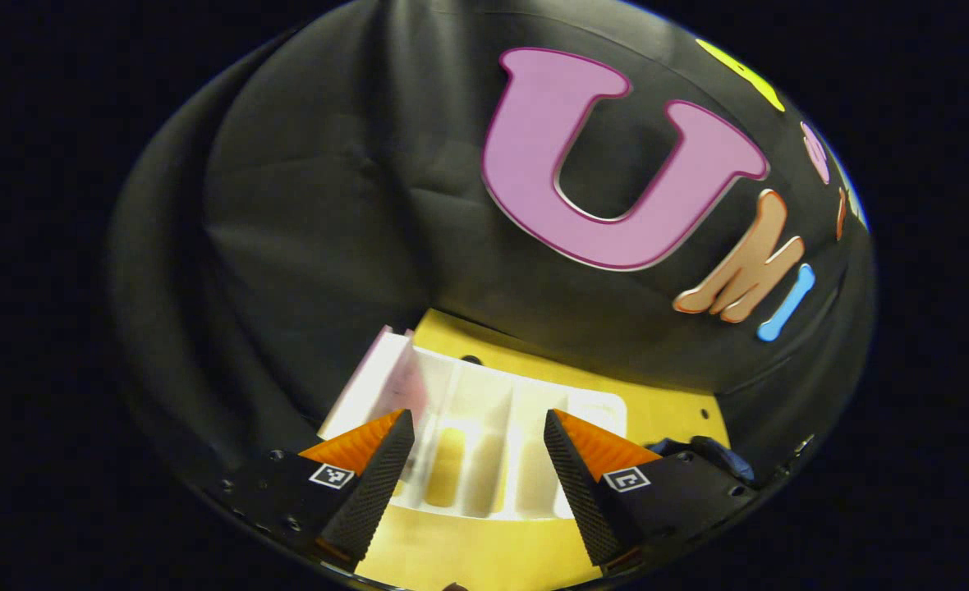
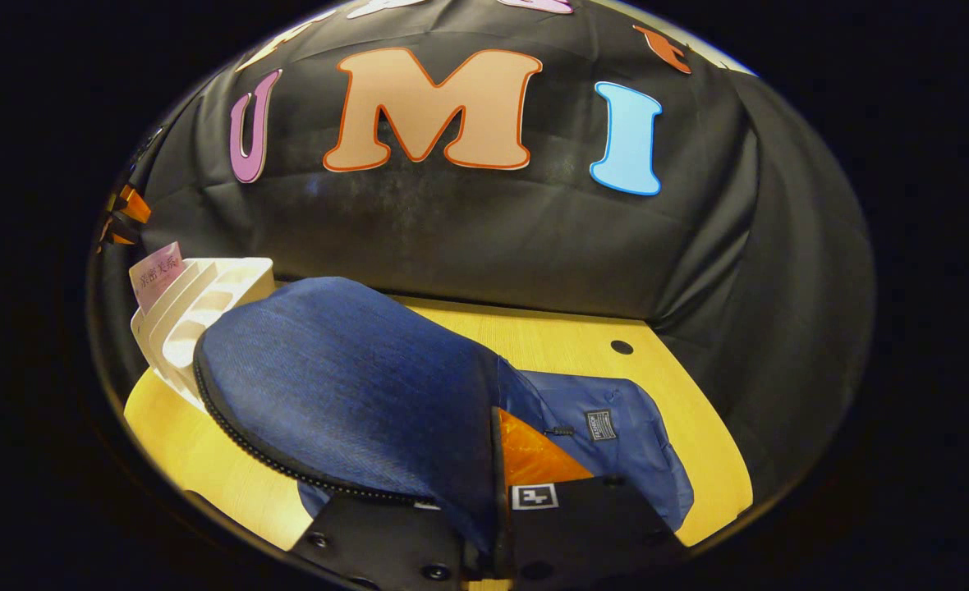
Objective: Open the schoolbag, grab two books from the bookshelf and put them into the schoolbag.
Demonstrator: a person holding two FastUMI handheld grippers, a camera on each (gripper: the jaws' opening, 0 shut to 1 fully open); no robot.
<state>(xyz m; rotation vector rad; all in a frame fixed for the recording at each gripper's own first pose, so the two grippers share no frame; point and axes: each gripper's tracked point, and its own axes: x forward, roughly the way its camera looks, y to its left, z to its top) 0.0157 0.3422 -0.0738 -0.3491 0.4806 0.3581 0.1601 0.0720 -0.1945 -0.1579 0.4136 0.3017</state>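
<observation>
Right gripper view had the right tongs (image 2: pixel 497 492) pinching the blue denim schoolbag's flap (image 2: pixel 353 394) open on the yellow table (image 2: pixel 181 460); left tongs (image 1: pixel 478 460) spread toward the white plastic bookshelf (image 1: pixel 484 427), pink book (image 1: pixel 406 386) grab next.

Wall (image 1: pixel 328 205): black cloth, draped in soft folds and creases, rose ahead of the claw in both views and curved round to either side.
Wall seam: the cloth met the table's far edge in both views, just beyond the claw's reach.
Table (image 2: pixel 550 336): yellow wood-grain top, lay under and ahead of the claw; grain ran across the right gripper view.
Table holes: one small dark round hole (image 2: pixel 621 347) sat ahead and right of the claw near the far edge; another (image 1: pixel 704 414) showed far right in the left gripper view.
Light: warm, from above; table bright, cloth dim with faint sheen on folds.
</observation>
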